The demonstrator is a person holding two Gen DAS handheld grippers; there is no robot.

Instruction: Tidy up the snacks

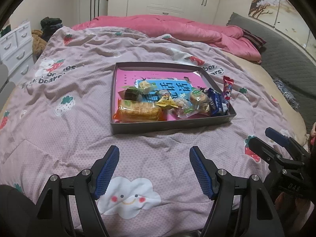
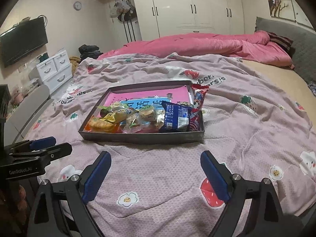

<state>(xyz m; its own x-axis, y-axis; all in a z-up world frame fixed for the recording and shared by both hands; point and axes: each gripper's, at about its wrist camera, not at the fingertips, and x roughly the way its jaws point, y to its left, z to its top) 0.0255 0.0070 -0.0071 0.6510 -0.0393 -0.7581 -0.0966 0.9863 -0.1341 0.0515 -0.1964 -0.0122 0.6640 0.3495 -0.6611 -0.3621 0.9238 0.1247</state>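
From the left wrist view, one shallow dark box point(image 1: 169, 125) sits on the pink strawberry-print quilt point(image 1: 79, 102), and all the snacks lie crowded in its near half. I count one orange cracker pack point(image 1: 138, 111), one yellow packet point(image 1: 166, 101), one blue wafer pack point(image 1: 218, 102), one red packet point(image 1: 227, 87) leaning on the right rim, and perhaps four small clear-wrapped cakes, though they overlap too much for a sure count. The box's far half shows only its pink printed floor. The left gripper point(image 1: 154, 171) hovers over bare quilt well short of the box's near wall, jaws spread wide with nothing between them. The right gripper point(image 1: 276, 138) shows at the right edge.

From the right wrist view, the same single box point(image 2: 138, 136) lies ahead, the blue wafer pack point(image 2: 176, 116) and red packet point(image 2: 198, 102) against its right wall. The right gripper point(image 2: 156, 174) stands wide apart and empty above open quilt, near the box's front edge but apart from it. The left gripper point(image 2: 42, 142) sits at the left. Free quilt point(image 2: 246, 122) surrounds the box on every side.
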